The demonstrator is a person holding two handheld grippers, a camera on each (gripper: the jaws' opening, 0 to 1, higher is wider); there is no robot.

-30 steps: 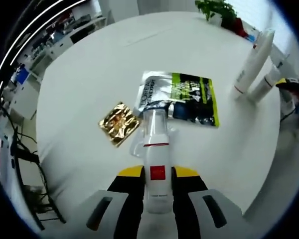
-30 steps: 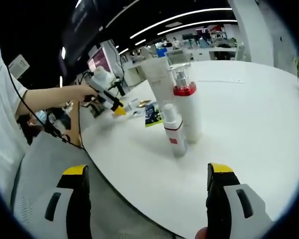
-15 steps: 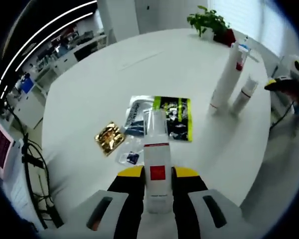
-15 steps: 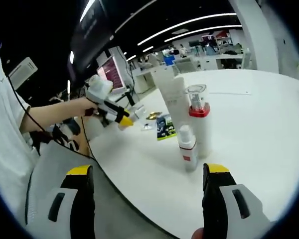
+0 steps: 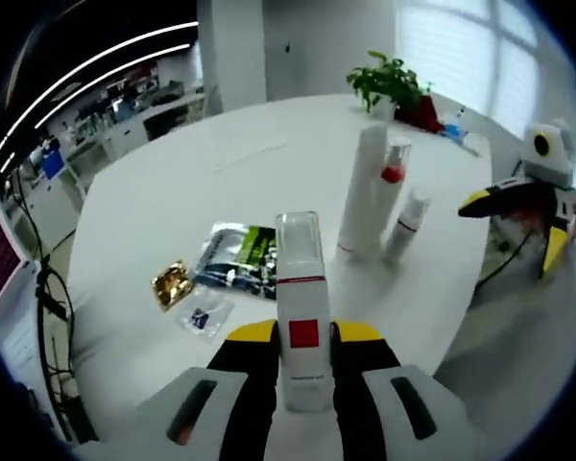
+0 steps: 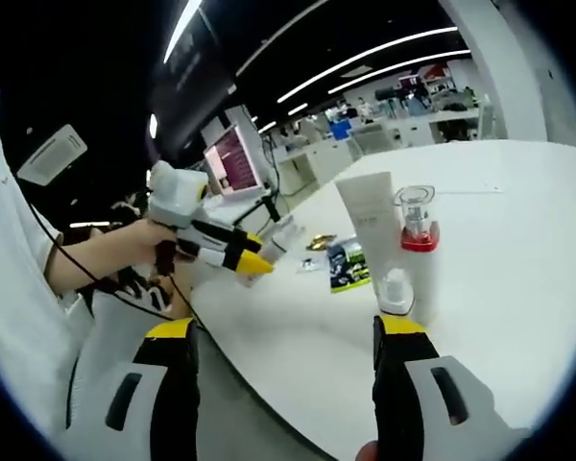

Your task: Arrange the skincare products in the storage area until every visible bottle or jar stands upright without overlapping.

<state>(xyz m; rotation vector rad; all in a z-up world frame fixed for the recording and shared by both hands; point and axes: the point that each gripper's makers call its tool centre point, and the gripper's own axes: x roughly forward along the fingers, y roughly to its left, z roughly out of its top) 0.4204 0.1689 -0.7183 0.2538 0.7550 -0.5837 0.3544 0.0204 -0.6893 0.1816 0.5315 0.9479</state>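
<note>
Above the desk's (image 5: 173, 192) near edge, left gripper (image 5: 303, 336) clenched on bottle (image 5: 300, 317), now lifted clear; right gripper (image 6: 283, 331) released. Placing upright comes next.

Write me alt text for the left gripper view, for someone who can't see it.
The left gripper holds a white bottle with a red square label upright over a round white table. Beyond it stand a tall white tube, a red-collared pump bottle and a small bottle; sachets lie to the left, and the right gripper enters from the right.
</note>
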